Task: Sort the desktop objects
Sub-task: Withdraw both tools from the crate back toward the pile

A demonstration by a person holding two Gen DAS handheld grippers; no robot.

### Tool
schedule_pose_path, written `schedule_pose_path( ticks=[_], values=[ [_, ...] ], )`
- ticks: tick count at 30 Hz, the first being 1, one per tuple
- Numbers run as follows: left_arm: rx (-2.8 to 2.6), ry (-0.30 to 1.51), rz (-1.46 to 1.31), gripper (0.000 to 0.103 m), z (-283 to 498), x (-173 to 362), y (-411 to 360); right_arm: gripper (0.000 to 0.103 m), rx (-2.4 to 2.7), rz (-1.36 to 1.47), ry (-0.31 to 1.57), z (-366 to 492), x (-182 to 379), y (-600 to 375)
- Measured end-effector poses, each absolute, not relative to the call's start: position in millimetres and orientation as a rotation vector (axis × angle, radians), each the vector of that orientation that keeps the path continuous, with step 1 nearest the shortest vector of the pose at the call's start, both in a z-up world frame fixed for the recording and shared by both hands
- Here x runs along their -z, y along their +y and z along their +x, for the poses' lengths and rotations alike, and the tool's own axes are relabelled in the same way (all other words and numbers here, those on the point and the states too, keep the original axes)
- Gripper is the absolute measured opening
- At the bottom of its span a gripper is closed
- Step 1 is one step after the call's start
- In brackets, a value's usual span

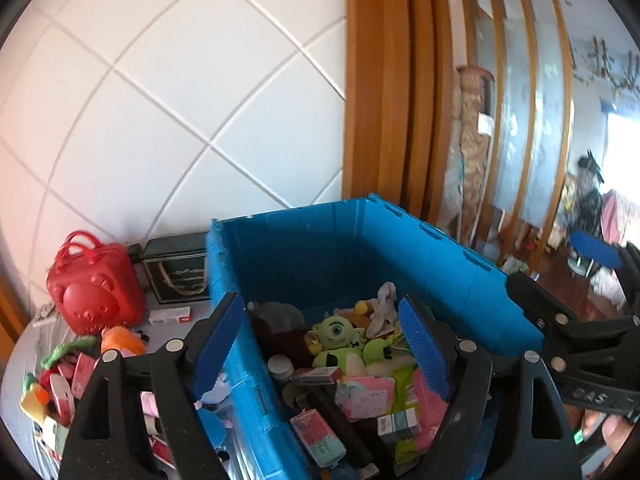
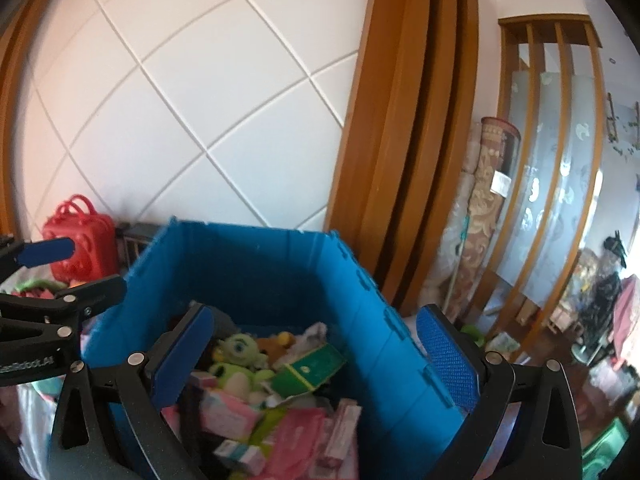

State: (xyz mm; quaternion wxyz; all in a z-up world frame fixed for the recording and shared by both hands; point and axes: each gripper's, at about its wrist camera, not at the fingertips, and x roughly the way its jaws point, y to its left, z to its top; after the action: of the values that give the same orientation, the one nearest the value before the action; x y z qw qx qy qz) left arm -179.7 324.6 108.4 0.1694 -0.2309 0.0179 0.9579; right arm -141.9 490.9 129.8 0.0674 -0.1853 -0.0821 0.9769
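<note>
A blue plastic crate point(image 1: 304, 248) point(image 2: 256, 264) holds several items: a green one-eyed plush point(image 1: 338, 334) point(image 2: 240, 350), pink packets point(image 1: 364, 394) point(image 2: 296, 436) and a green box point(image 2: 310, 370). My left gripper point(image 1: 324, 340) is open and empty, with one finger outside the crate's left wall and one over its inside. My right gripper point(image 2: 316, 352) is open and empty, straddling the crate's right wall. Each gripper also shows in the other's view, the right one point(image 1: 568, 320) and the left one point(image 2: 56, 276).
A red bear-shaped bag point(image 1: 94, 288) point(image 2: 80, 236) and a dark box point(image 1: 176, 268) stand by the tiled wall. Loose plush toys and pink packets point(image 1: 68, 376) lie on the table left of the crate. A wooden door frame point(image 1: 384, 80) is behind.
</note>
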Motion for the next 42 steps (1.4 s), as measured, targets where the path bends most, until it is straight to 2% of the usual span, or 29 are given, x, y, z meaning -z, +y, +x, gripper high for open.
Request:
schedule_pose_path(
  ticks=[8, 17, 29, 35, 42],
  values=[
    [-2.796, 0.010, -0.670, 0.080, -162, -94, 247, 0.103, -3.087, -0.552, -0.127, -108, -127, 428],
    [-2.906, 0.003, -0.803, 0.080, -157, -38, 130, 0.103, -3.244, -0.619, -0.050, -107, -109, 325],
    [-3.065, -0.145, -1.180, 0.080, -142, 59, -57, 0.103, -3.289, -1.064, 0.034, -164, -32, 218],
    [-3.088, -0.183, -1.338, 0.080, -135, 102, -136, 0.103, -3.219, -1.244, 0.001, -183, 11, 175],
    [-3.099, -0.400, -1.577, 0.080, -140, 141, -224, 0.103, -3.081, -1.397, 0.027, -201, 58, 167]
  ],
)
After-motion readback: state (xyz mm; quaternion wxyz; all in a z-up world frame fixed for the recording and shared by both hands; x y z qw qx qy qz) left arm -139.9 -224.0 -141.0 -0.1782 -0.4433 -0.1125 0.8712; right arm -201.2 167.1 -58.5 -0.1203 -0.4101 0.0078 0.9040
